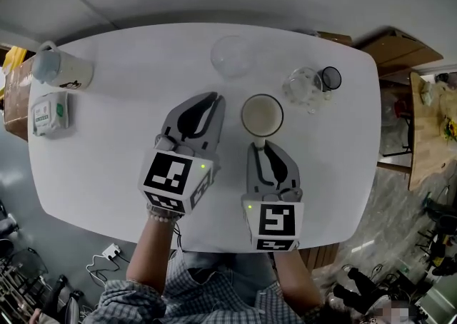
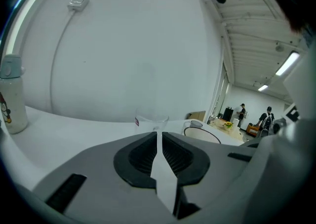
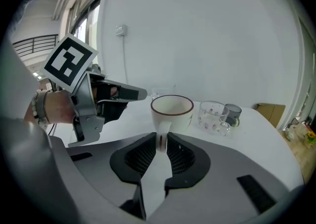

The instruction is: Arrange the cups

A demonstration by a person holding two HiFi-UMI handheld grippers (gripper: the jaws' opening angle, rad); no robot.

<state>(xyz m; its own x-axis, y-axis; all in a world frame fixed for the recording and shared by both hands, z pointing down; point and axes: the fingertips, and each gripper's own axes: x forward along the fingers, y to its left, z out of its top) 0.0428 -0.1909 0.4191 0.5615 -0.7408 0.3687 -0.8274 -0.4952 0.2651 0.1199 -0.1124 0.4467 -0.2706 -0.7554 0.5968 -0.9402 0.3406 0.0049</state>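
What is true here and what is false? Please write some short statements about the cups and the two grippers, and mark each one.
1. The right gripper is shut on the handle of the white mug. True.
2. The left gripper holds the clear glass. False: its jaws are together on nothing, and the glass stands apart from it, farther away on the table.
3. The white mug lies on its side. False: it stands upright, mouth up.
4. A small dark cup stands beside the dotted glass mug. True.
5. The bottle is next to the dotted glass mug. False: it is at the table's opposite, left end.
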